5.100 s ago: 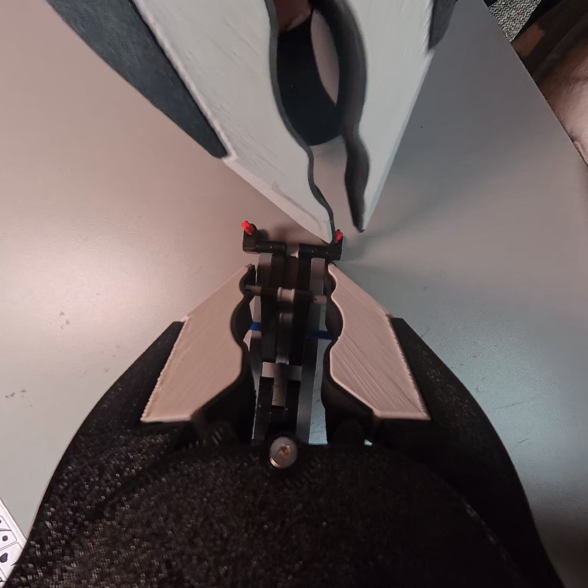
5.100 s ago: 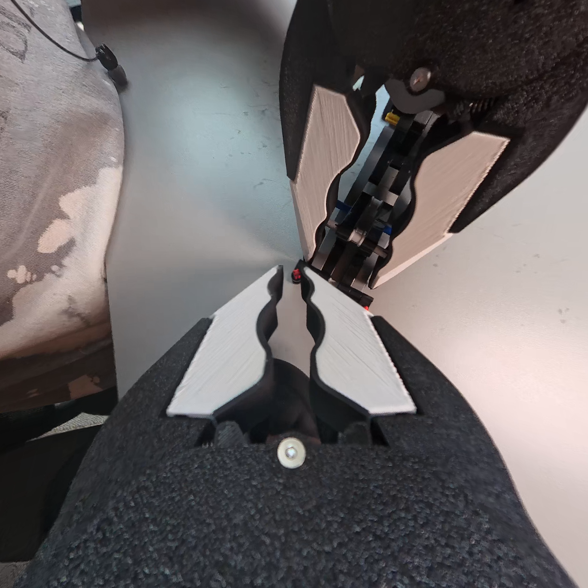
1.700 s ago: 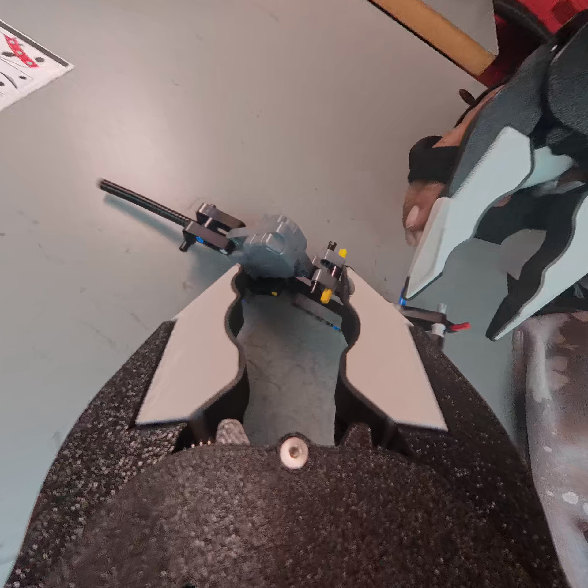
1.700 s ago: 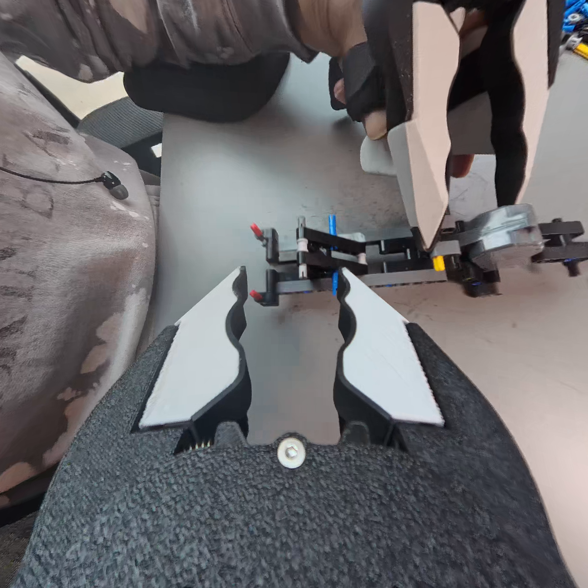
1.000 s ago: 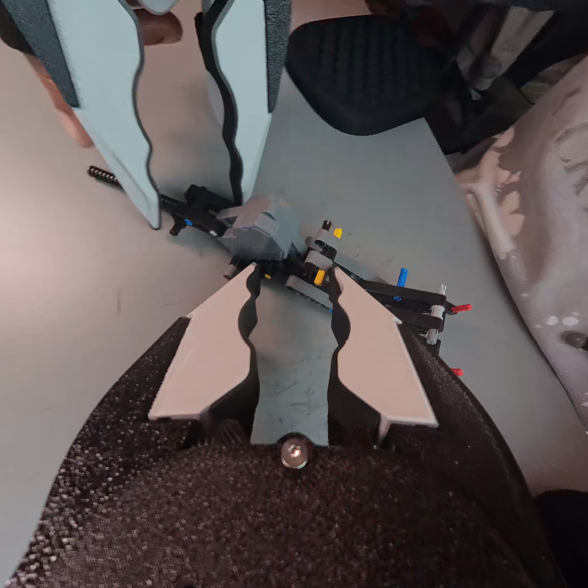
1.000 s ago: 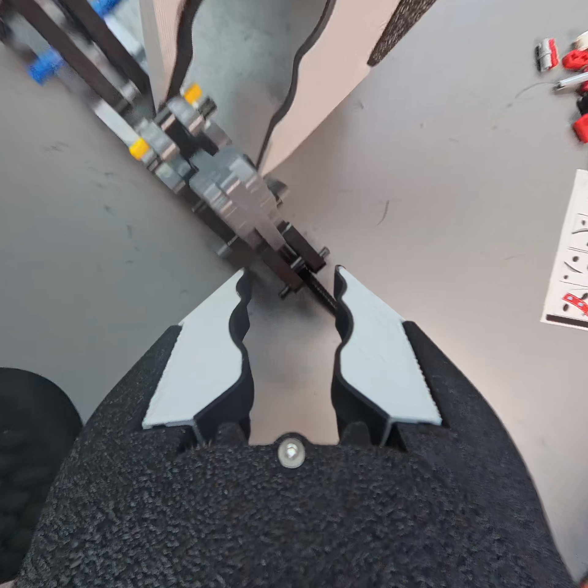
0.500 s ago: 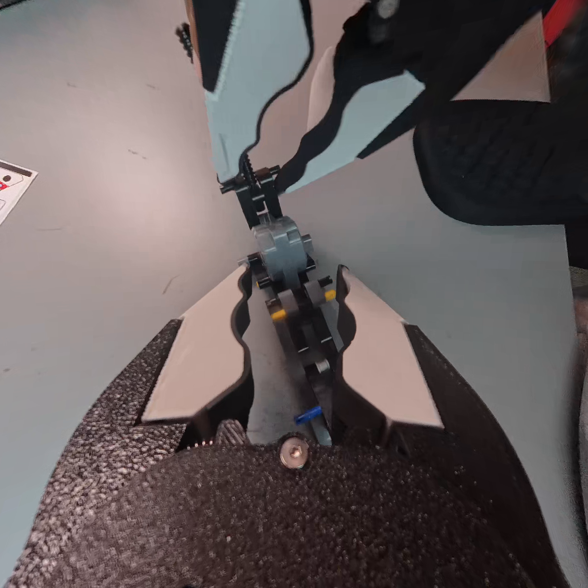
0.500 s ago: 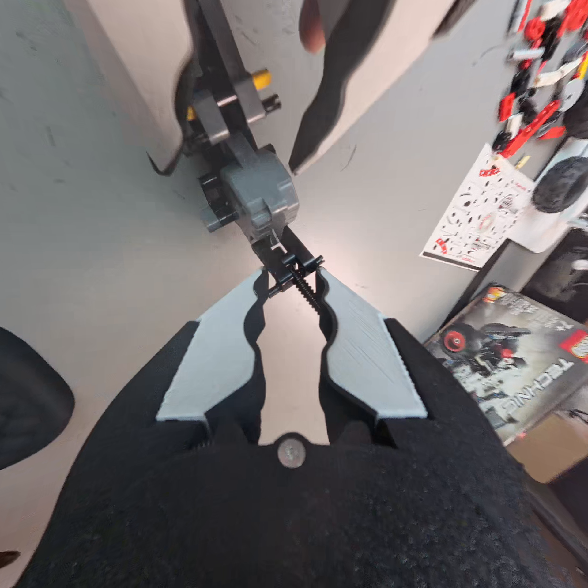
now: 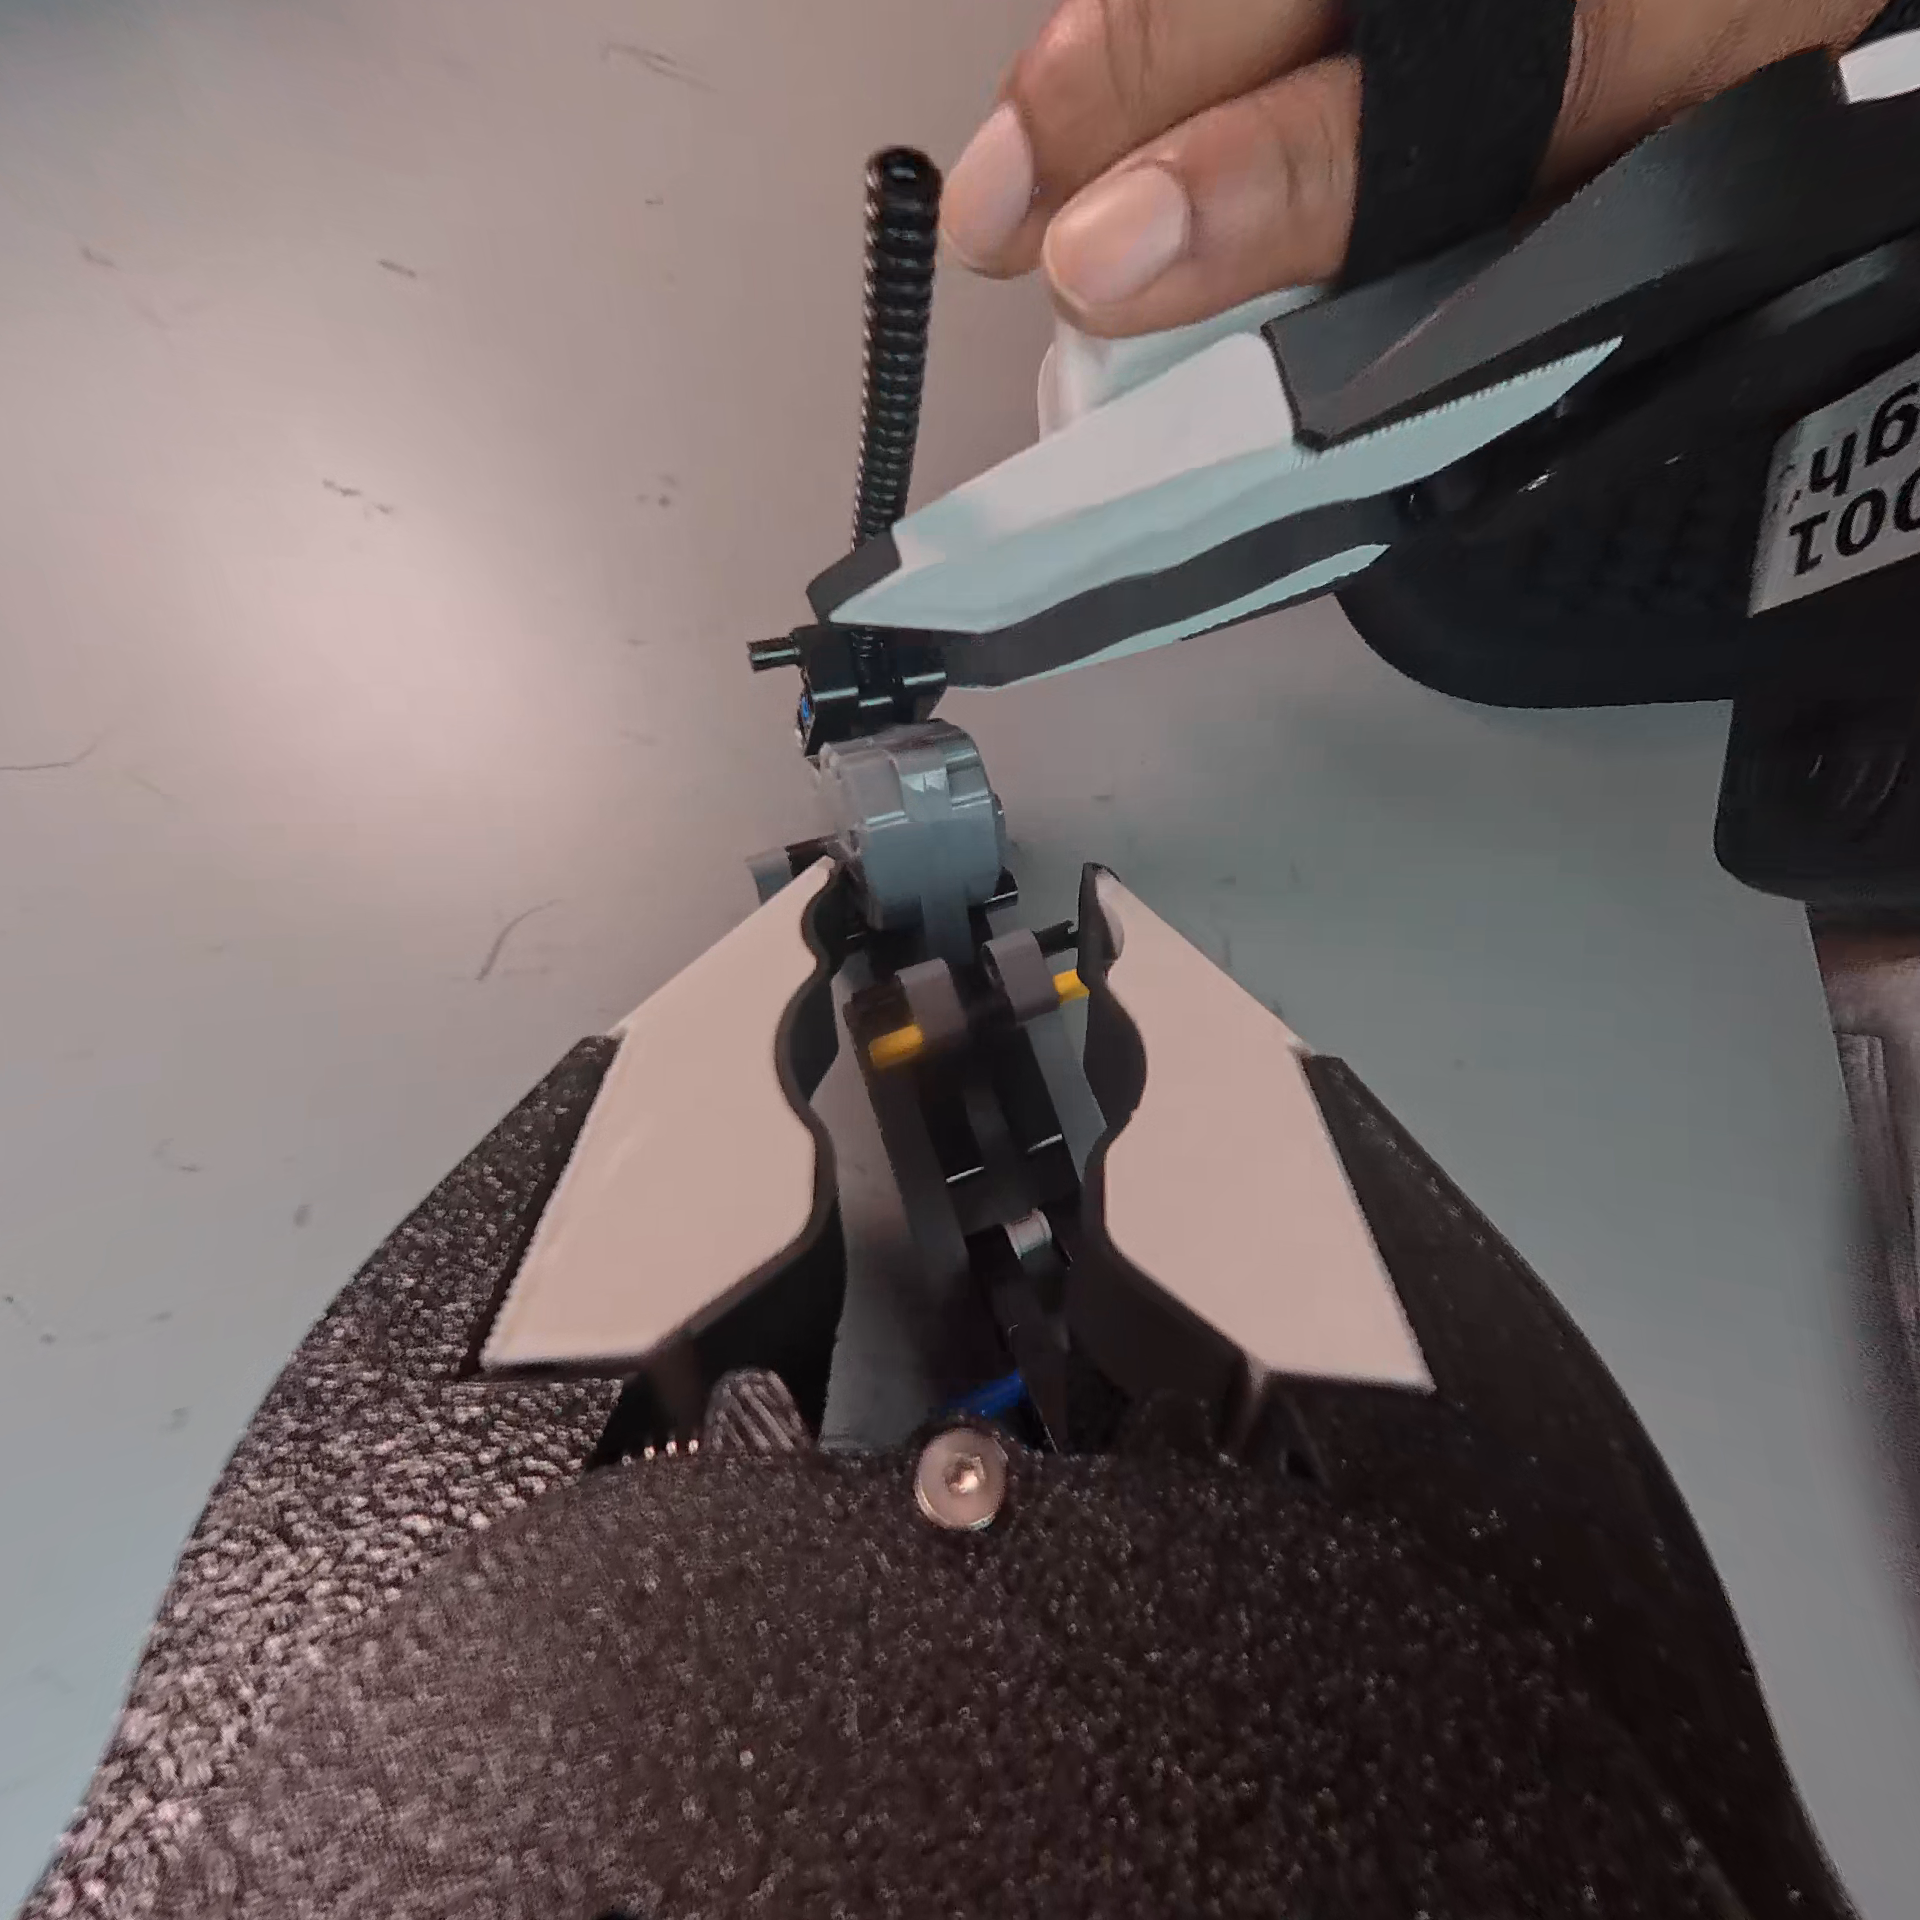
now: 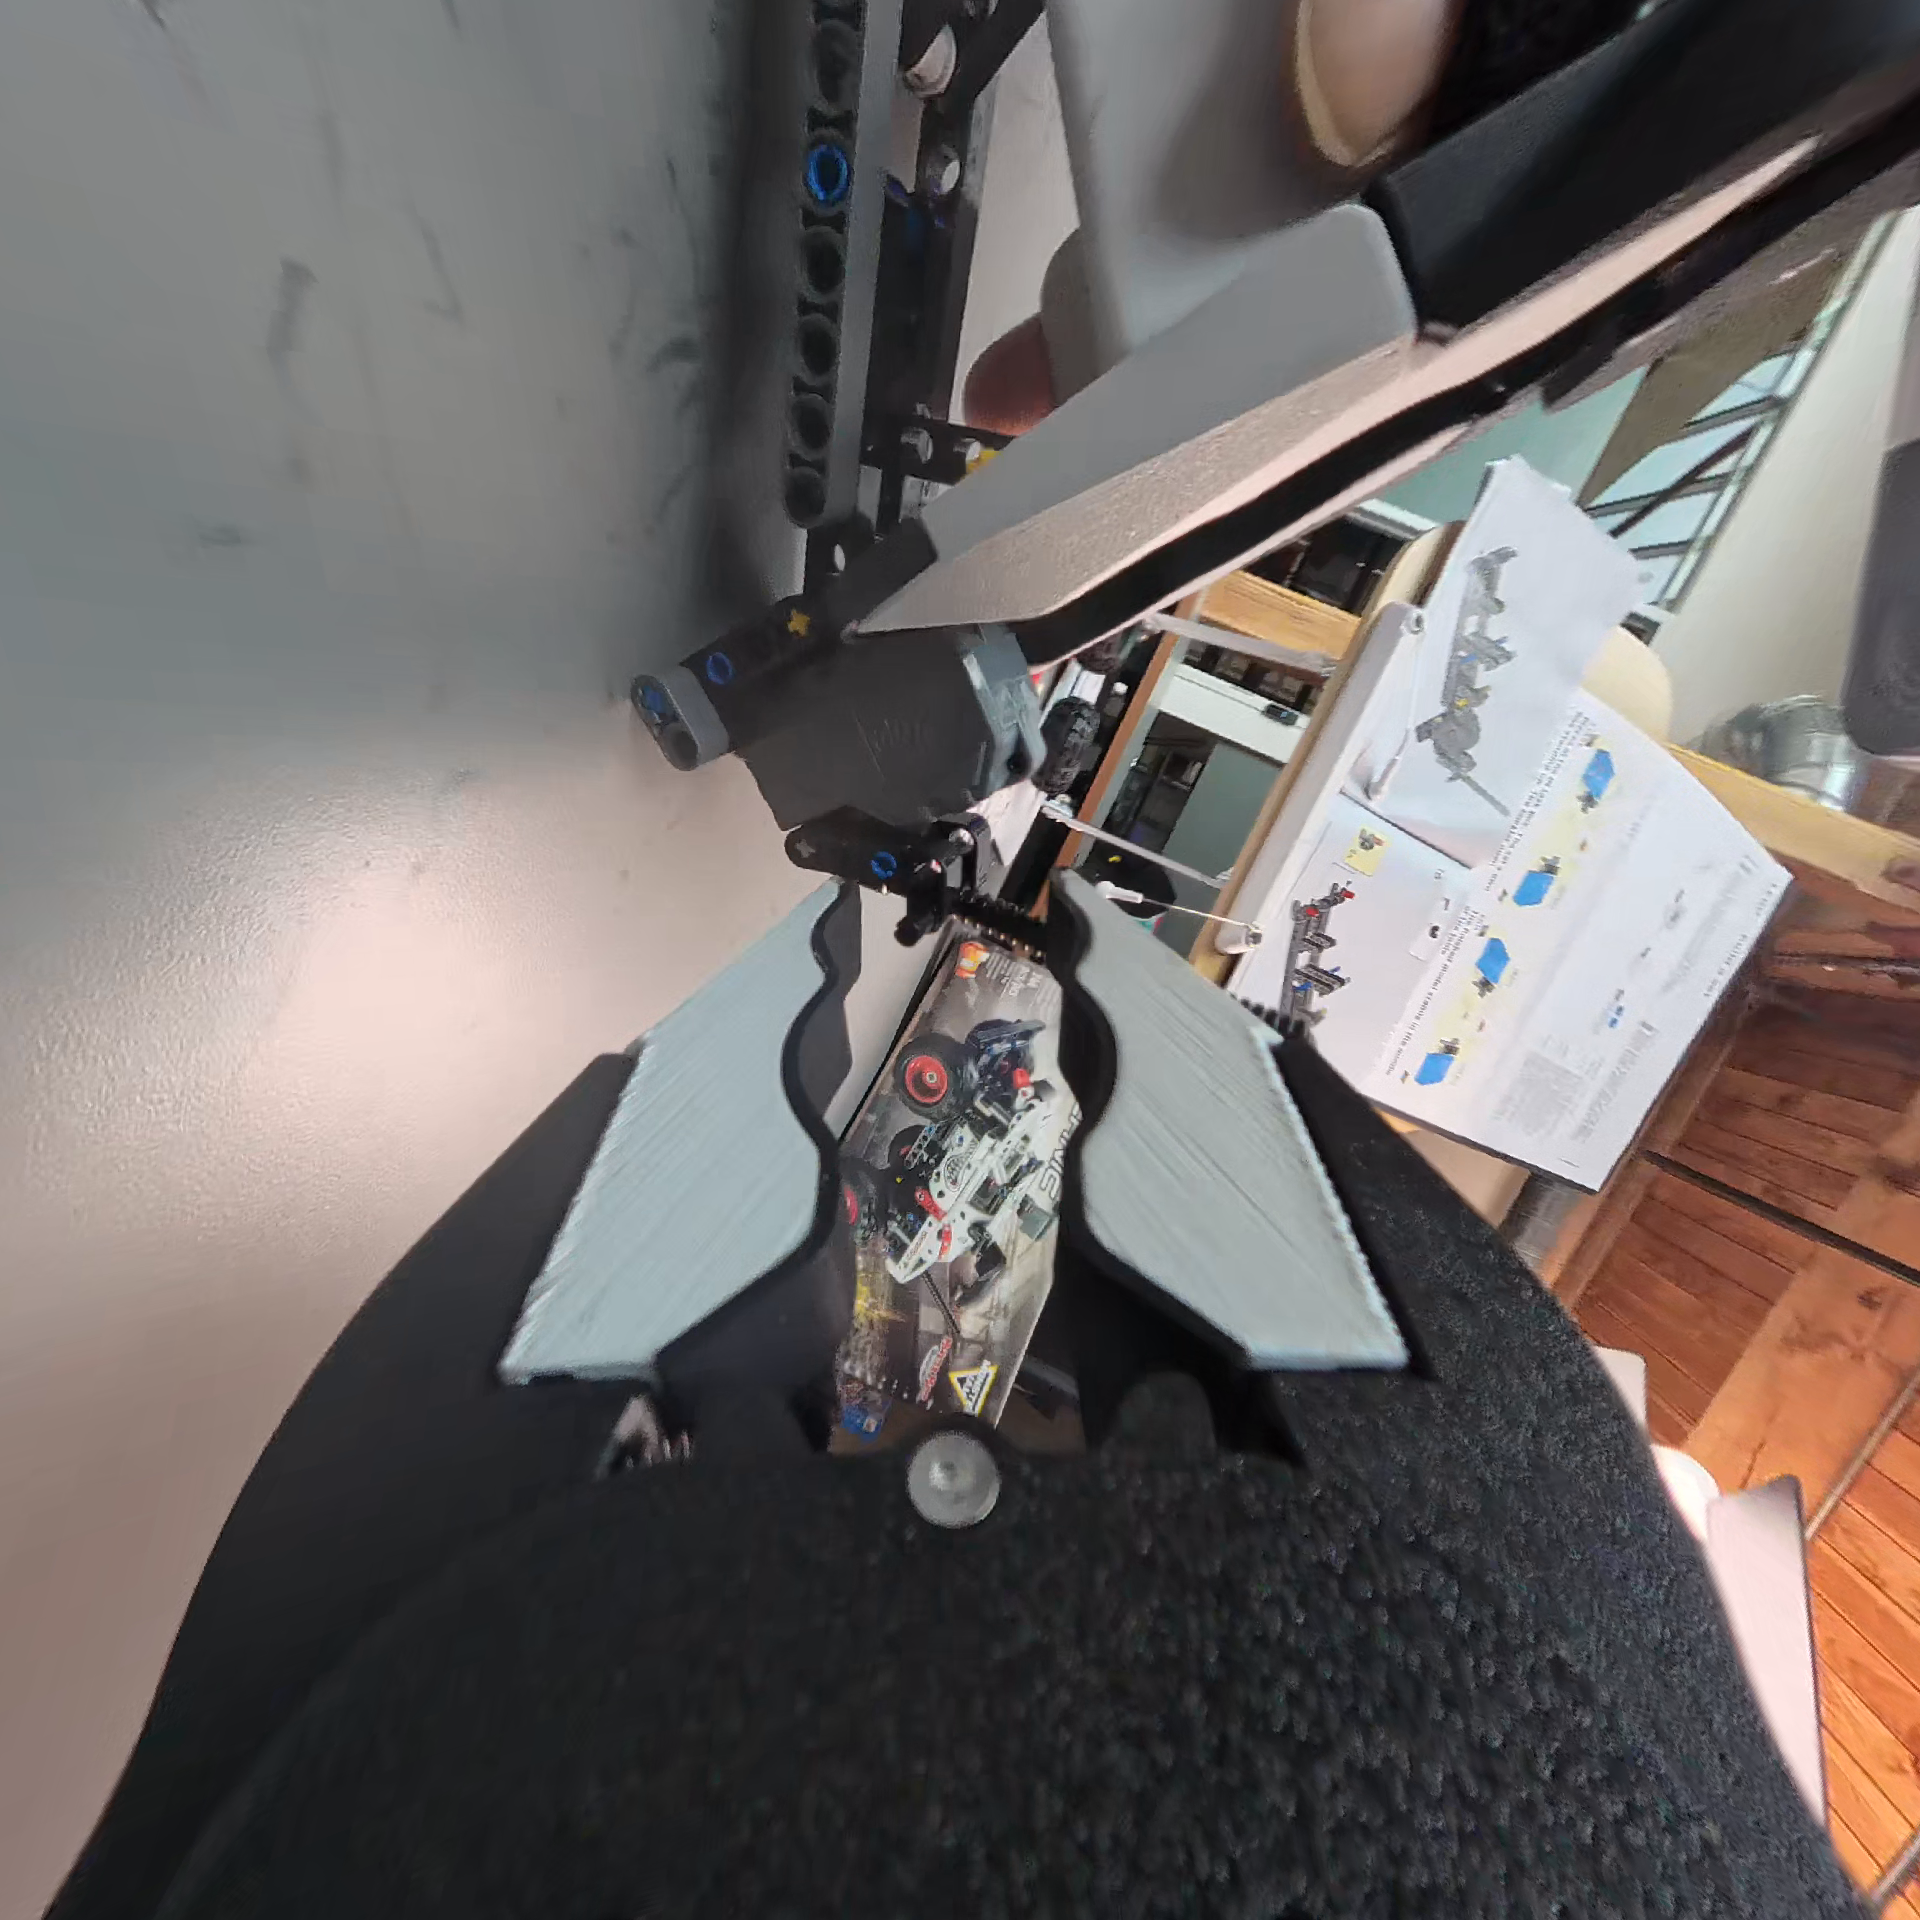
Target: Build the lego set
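Note:
The lego chassis [image 9: 966, 1122] is a long frame of black beams with yellow pins, a grey motor block [image 9: 914, 831] and a black ribbed hose [image 9: 894, 364] standing up from a black connector [image 9: 862, 686]. My left gripper [image 9: 956, 894] is shut on the chassis, which lies lengthwise between its fingers. My right gripper [image 10: 956, 888] is open, its tips on either side of the connector and the hose base [image 10: 997, 920]. It also shows in the left wrist view [image 9: 862, 623], coming in from the right. The motor block [image 10: 883, 738] and a long beam [image 10: 821, 312] show in the right wrist view.
The grey table [image 9: 364, 520] lies under the chassis. A person's hand [image 9: 1122, 187] holds the right gripper. Beyond the table edge are the lego box [image 10: 966, 1143], an open instruction booklet on a stand [image 10: 1507, 935] and a wooden floor [image 10: 1818, 1195]. Tip to tip, the grippers are about 5 cm apart.
The left gripper has narrowed onto the chassis. The right gripper has swung round to come in from the right at the hose base, and its view has tilted toward the box and booklet.

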A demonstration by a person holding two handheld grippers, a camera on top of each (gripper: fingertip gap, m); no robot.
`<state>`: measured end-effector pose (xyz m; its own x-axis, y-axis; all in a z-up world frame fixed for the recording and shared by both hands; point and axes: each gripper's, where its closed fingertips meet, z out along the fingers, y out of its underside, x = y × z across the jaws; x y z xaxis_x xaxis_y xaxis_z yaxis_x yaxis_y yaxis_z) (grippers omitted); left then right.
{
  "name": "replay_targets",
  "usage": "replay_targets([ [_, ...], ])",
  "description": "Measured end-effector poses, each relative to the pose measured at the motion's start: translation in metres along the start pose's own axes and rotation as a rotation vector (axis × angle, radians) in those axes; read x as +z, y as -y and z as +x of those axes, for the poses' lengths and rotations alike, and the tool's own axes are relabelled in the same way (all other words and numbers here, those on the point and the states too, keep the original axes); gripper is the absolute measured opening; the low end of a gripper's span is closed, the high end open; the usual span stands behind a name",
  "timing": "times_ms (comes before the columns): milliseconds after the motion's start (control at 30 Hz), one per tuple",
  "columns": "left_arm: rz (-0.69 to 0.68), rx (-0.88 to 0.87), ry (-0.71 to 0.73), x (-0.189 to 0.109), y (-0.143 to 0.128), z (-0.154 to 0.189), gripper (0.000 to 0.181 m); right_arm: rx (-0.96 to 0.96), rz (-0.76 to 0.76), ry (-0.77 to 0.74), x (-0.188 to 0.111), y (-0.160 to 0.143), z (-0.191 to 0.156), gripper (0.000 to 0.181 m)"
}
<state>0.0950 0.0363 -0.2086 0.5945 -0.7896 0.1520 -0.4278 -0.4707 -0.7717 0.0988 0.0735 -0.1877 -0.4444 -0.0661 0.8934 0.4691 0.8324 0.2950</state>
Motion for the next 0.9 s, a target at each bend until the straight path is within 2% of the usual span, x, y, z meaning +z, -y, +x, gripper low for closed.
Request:
replay_targets([
  [167, -0.032, 0.025, -0.036, -0.004, -0.004, 0.000, 0.043, 0.059, 0.082, -0.144, -0.014, 0.006, 0.005, 0.043],
  [267, -0.044, 0.051, -0.040, -0.006, -0.006, -0.003, 0.043, 0.207, 0.206, -0.192, -0.040, 0.016, 0.017, 0.042],
  [300, -0.051, 0.063, -0.049, -0.007, -0.006, -0.004, 0.043, 0.310, 0.238, -0.171, -0.047, 0.018, 0.019, 0.043],
  [467, -0.095, 0.148, -0.106, -0.009, -0.008, -0.005, 0.043, 0.999, 0.335, 0.203, -0.048, 0.004, -0.004, 0.045],
  [533, -0.116, 0.200, -0.134, -0.008, -0.008, -0.006, 0.042, 1.153, 0.340, 0.301, -0.041, -0.003, -0.012, 0.052],
  [667, -0.133, 0.318, -0.180, -0.001, 0.000, -0.010, 0.041, 1.332, 0.383, 0.548, -0.022, 0.005, -0.027, 0.083],
  [767, -0.113, 0.333, -0.177, -0.002, 0.008, -0.017, 0.051, 1.405, 0.423, 0.628, 0.000, 0.007, -0.026, 0.080],
  [800, -0.093, 0.312, -0.167, -0.007, 0.012, -0.019, 0.054, 1.413, 0.432, 0.644, 0.005, 0.008, -0.025, 0.076],
  [900, 0.019, 0.270, -0.065, -0.037, 0.021, -0.029, 0.058, 1.377, 0.442, 0.698, 0.008, 0.010, -0.026, 0.079],
])
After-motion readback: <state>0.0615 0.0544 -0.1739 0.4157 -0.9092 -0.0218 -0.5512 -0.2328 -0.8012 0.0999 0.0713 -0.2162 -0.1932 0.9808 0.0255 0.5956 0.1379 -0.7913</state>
